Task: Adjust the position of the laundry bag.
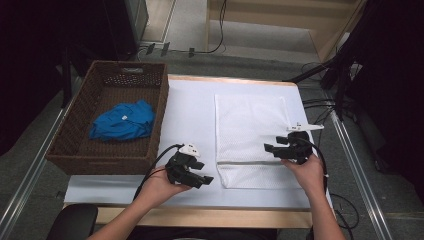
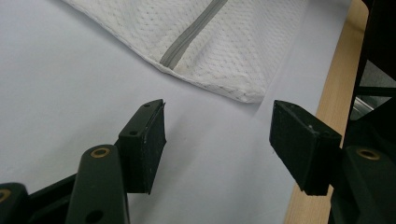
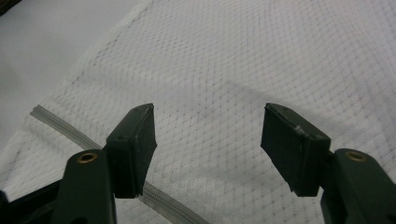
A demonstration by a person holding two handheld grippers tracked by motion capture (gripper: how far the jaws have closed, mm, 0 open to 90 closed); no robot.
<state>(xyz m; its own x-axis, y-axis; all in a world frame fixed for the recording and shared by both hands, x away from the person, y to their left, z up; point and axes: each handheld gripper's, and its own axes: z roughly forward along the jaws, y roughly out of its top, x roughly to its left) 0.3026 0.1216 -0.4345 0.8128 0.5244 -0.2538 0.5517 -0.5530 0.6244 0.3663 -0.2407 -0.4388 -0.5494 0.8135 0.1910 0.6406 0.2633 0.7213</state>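
A white mesh laundry bag (image 1: 252, 135) lies flat on the white table cover, its grey zipper (image 1: 250, 162) running across near the front end. My left gripper (image 1: 202, 180) hovers over the bare cover just left of the bag's front corner, jaws open and empty; the left gripper view has the bag corner (image 2: 219, 70) and zipper (image 2: 187, 39) ahead of the gripper (image 2: 217, 140). My right gripper (image 1: 270, 148) is over the bag's right half, pointing left, open with nothing between its pads. Mesh (image 3: 243, 70) and zipper (image 3: 65, 128) lie under the right gripper (image 3: 208, 140).
A brown wicker basket (image 1: 75, 150) stands at the table's left with a blue garment (image 1: 122, 121) inside. The wooden table edge (image 1: 210, 216) runs along the front. Cables and dark stands crowd the floor at the right (image 1: 325, 107).
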